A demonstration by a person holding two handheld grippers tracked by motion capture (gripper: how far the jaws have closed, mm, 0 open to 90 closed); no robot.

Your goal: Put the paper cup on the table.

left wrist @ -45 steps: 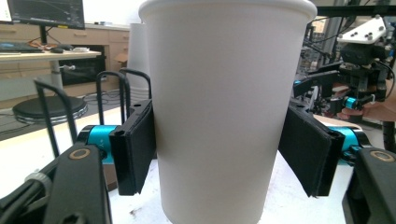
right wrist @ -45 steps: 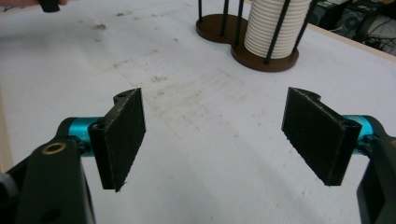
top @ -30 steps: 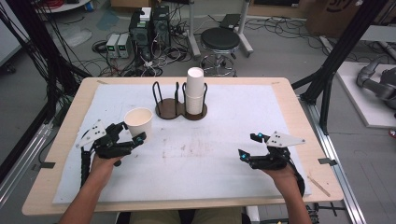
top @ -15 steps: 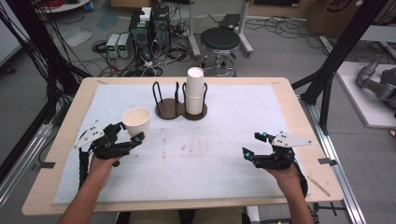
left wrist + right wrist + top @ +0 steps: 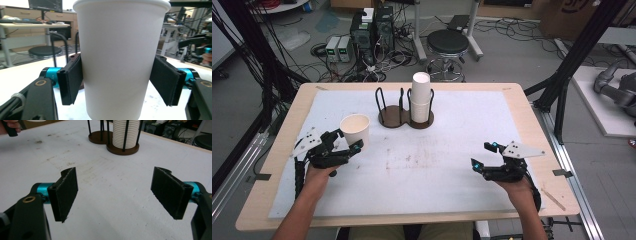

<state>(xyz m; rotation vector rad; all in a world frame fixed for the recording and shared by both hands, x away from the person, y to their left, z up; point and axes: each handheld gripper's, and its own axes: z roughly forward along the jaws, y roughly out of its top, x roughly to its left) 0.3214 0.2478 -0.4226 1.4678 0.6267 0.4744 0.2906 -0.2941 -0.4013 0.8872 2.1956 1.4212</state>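
The left gripper [image 5: 347, 143] clamps its 2 flat black pads on a smooth, tapered white paper cup [image 5: 355, 129], upright at the table's [image 5: 282, 150] left side. The right gripper [image 5: 484, 156] hovers released over the scuffed white mat [image 5: 462, 185], empty. A ribbed cup stack [image 5: 421, 97] fills 1 ring of the brown wire-post holder [image 5: 393, 116].

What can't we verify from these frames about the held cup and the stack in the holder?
- paper cup: base cut off by the bottom edge of the left gripper view; inside faces away in the high view.
- left gripper: right pad contact unclear.
- cup stack: top cropped in the right gripper view; count too small from above.
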